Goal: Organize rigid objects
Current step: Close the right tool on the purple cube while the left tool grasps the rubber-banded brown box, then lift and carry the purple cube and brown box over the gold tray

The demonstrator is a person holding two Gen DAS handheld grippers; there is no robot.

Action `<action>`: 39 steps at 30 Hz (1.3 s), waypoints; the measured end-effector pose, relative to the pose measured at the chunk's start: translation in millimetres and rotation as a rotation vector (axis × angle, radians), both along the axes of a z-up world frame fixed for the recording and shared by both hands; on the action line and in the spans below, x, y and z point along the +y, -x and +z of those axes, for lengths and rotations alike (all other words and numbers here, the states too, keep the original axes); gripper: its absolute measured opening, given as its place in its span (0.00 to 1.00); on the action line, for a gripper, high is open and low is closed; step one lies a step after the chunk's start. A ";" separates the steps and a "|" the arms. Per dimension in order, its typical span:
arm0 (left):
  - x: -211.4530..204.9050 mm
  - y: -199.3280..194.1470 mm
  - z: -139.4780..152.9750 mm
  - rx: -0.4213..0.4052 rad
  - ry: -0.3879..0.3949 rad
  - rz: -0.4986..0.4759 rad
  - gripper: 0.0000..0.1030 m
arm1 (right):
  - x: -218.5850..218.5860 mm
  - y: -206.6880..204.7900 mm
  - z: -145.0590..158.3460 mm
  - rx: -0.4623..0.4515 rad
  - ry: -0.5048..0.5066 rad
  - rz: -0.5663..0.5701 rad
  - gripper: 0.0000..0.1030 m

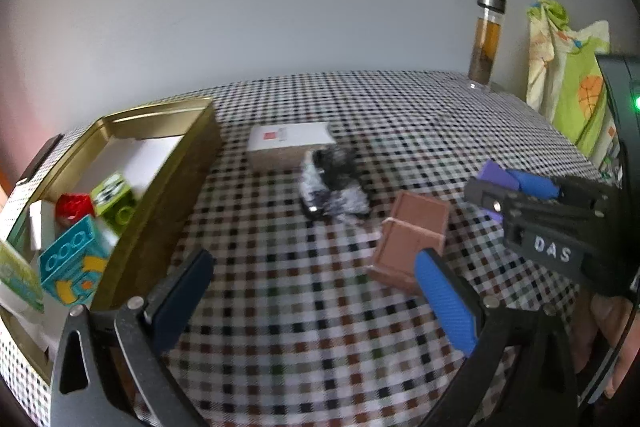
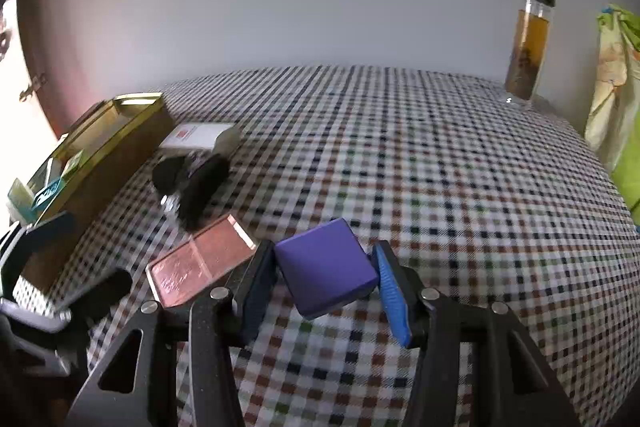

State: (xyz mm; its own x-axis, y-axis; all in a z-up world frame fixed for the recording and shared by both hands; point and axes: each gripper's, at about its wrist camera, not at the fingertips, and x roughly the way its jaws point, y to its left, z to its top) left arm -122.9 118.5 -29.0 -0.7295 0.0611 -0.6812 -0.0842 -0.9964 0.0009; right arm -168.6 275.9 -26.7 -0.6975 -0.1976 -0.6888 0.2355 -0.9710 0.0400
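Purple block [image 2: 326, 267] is sitting between the pads of the right hand-held gripper [image 2: 326, 287], which is clamping it just above the checked surface [image 2: 440, 167]. Left hand-held gripper [image 1: 316, 303] is hanging wide open and empty near the pink case [image 1: 412, 243], right of the gold tin [image 1: 160, 163].

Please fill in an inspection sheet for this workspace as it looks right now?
Surface: table under a checked tablecloth.
Job's things: purple block between the right gripper's pads; pink case and white box lie on the cloth; gold tin at the left holds toy bricks, among them a teal brick.
Clutter: black-and-silver object, too blurred to name.
Grippers: right gripper closed on the purple block; left gripper open, nothing between its pads.
Cables: nothing seen.
Surroundings: pale wall; glass bottle of amber liquid; green patterned cloth at the far right.
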 end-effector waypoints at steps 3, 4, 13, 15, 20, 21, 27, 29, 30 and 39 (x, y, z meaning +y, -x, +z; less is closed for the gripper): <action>11.3 5.8 -1.9 -0.014 0.005 -0.039 0.99 | 9.4 5.1 0.5 0.005 0.014 -0.039 0.51; 15.5 8.6 -2.6 -0.024 0.005 -0.051 0.99 | 13.8 6.3 1.1 0.004 0.023 -0.049 0.51; 39.6 30.5 -13.0 -0.119 -0.004 -0.135 0.80 | 24.4 9.5 2.2 0.007 0.051 -0.114 0.51; 39.1 33.8 -16.0 -0.143 -0.021 -0.140 0.64 | 23.3 8.2 3.8 0.016 0.038 -0.116 0.51; 40.9 32.0 -15.1 -0.144 -0.050 -0.168 0.44 | 24.1 6.4 5.8 0.034 0.042 -0.122 0.51; 39.8 31.6 -14.7 -0.142 -0.060 -0.169 0.44 | 24.8 5.4 6.8 0.042 0.050 -0.120 0.51; 34.6 23.9 -5.1 -0.065 -0.081 -0.156 0.44 | 21.2 -4.3 14.4 0.107 0.076 -0.106 0.51; 31.5 20.5 -1.9 -0.029 -0.074 -0.136 0.44 | 20.0 -6.6 15.7 0.121 0.081 -0.102 0.51; 29.6 17.0 1.0 -0.007 -0.070 -0.125 0.44 | 18.8 -8.0 16.8 0.130 0.081 -0.104 0.51; 8.7 6.6 15.7 0.099 -0.079 -0.052 0.44 | 13.1 -15.6 24.6 0.194 0.123 -0.100 0.51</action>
